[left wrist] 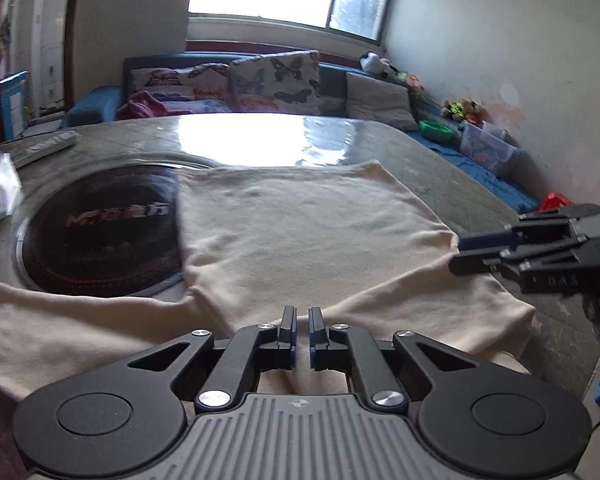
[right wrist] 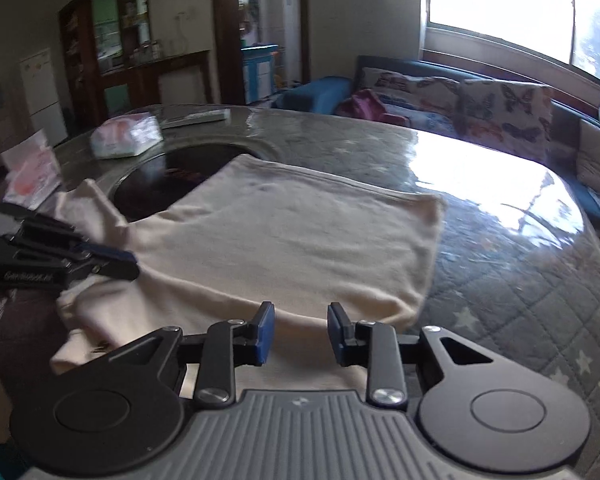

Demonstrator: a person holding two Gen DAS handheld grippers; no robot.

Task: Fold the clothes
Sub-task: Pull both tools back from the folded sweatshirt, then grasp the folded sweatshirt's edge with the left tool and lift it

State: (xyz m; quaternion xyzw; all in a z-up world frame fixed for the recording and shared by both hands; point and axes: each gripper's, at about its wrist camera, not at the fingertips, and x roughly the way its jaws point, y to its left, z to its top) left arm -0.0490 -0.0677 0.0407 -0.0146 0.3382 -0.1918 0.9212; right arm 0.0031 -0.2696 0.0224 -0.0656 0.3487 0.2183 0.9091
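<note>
A cream shirt (left wrist: 308,232) lies flat on the quilted table, one sleeve stretched to the left across the near edge. It also shows in the right wrist view (right wrist: 300,236). My left gripper (left wrist: 302,336) hovers over the shirt's near part, its jaws nearly together with a thin gap and nothing between them. My right gripper (right wrist: 300,332) is open and empty above the shirt's near edge. In the left wrist view the right gripper (left wrist: 460,256) comes in from the right beside the shirt's edge. In the right wrist view the left gripper (right wrist: 132,264) is at the left over the sleeve.
A round black hotplate (left wrist: 100,236) is set into the table (left wrist: 440,168), partly under the shirt. A remote (left wrist: 44,148) and tissue packs (right wrist: 124,136) lie at the far left. A blue sofa with butterfly cushions (left wrist: 272,80) stands beyond the table.
</note>
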